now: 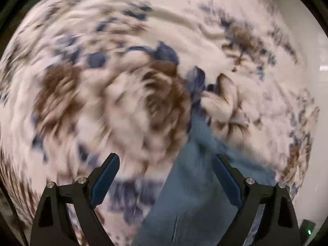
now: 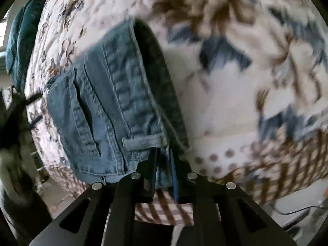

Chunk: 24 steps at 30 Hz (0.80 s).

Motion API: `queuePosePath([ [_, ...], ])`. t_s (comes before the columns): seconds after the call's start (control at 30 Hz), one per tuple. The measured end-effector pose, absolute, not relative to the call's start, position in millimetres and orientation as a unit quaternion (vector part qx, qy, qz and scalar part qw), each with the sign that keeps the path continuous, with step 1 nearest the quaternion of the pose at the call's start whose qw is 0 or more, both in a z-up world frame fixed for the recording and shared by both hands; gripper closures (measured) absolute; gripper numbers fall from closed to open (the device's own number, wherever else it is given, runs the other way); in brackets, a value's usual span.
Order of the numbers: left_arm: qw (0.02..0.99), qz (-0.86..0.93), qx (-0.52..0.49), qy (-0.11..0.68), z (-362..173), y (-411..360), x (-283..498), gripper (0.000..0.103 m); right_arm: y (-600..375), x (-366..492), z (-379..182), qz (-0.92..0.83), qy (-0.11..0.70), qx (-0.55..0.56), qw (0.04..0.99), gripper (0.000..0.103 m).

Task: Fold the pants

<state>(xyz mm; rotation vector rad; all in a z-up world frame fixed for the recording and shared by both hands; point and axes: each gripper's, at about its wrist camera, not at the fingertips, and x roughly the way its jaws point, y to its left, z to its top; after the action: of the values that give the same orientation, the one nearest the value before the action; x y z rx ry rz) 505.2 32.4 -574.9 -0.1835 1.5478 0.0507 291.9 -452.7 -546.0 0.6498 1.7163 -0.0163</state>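
Blue denim pants (image 2: 114, 102) lie on a flowered bedspread (image 2: 235, 94), with the waistband and a belt loop near the bed's front edge. My right gripper (image 2: 163, 150) is shut on the waistband edge, and denim shows between its narrow-set pads. In the left wrist view a strip of the same pants (image 1: 194, 194) runs from the bottom of the picture up toward the middle. My left gripper (image 1: 167, 156) points down over it and stands wide open with nothing held. Its right finger (image 1: 225, 176) is over the denim and its left finger (image 1: 106, 176) is over the bedspread (image 1: 123, 102). This view is blurred by motion.
A teal cloth (image 2: 18, 41) lies at the far left of the bed. The bed's edge falls off below my right gripper to the floor (image 2: 297, 201), where a dark cable (image 2: 295, 211) lies. A white wall (image 1: 315, 102) borders the bed in the left wrist view.
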Motion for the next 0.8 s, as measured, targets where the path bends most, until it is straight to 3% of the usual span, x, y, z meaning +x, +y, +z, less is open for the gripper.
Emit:
queuePosePath([
  [0.07,0.676,-0.009,-0.071,0.734,-600.7,21.3,532.4,0.013,-461.9,309.2,-536.4,-0.015,0.734,0.266,0.624,0.069],
  [0.1,0.659,-0.028,-0.063,0.749,-613.4,13.7,540.8,0.021,-464.8,315.7,-533.4,-0.012,0.727,0.271,0.631,0.046],
  [0.13,0.650,-0.046,-0.057,0.756,-622.6,7.2,545.1,0.053,-465.9,323.1,-532.5,-0.010,0.722,0.279,0.634,0.031],
  [0.2,0.644,-0.064,-0.030,0.762,-628.7,-4.2,545.9,0.071,-467.7,339.3,-536.6,-0.003,0.706,0.295,0.643,0.031],
  [0.27,0.658,-0.071,0.045,0.749,-621.9,-18.3,546.3,0.071,-468.3,351.3,-549.7,0.001,0.704,0.300,0.644,0.032],
  [0.3,0.665,-0.070,0.091,0.738,-616.8,-25.0,544.9,0.071,-472.2,359.5,-555.5,0.006,0.705,0.302,0.642,0.042],
  [0.33,0.675,-0.062,0.142,0.721,-612.2,-29.4,544.4,0.069,-472.4,364.0,-562.3,0.013,0.705,0.303,0.641,0.066],
  [0.37,0.684,-0.039,0.196,0.701,-609.6,-30.1,545.6,0.071,-471.1,365.1,-566.3,0.025,0.699,0.313,0.642,0.076],
  [0.43,0.700,0.018,0.305,0.645,-607.1,-22.0,553.0,0.073,-458.1,374.5,-565.8,0.007,0.702,0.285,0.653,0.083],
  [0.57,0.698,0.054,0.195,0.687,-599.3,40.1,569.8,0.072,-456.6,373.6,-566.5,-0.016,0.710,0.263,0.653,0.083],
  [0.67,0.722,0.070,0.146,0.673,-577.8,64.2,555.5,0.065,-463.1,377.5,-572.7,-0.028,0.728,0.284,0.623,0.072],
  [0.77,0.748,0.068,0.096,0.653,-561.4,74.3,523.5,0.063,-462.9,392.3,-536.6,-0.022,0.730,0.267,0.628,0.061],
  [0.8,0.757,0.061,0.075,0.646,-558.1,75.4,507.0,0.062,-456.5,400.2,-516.4,-0.018,0.723,0.238,0.648,0.046],
])
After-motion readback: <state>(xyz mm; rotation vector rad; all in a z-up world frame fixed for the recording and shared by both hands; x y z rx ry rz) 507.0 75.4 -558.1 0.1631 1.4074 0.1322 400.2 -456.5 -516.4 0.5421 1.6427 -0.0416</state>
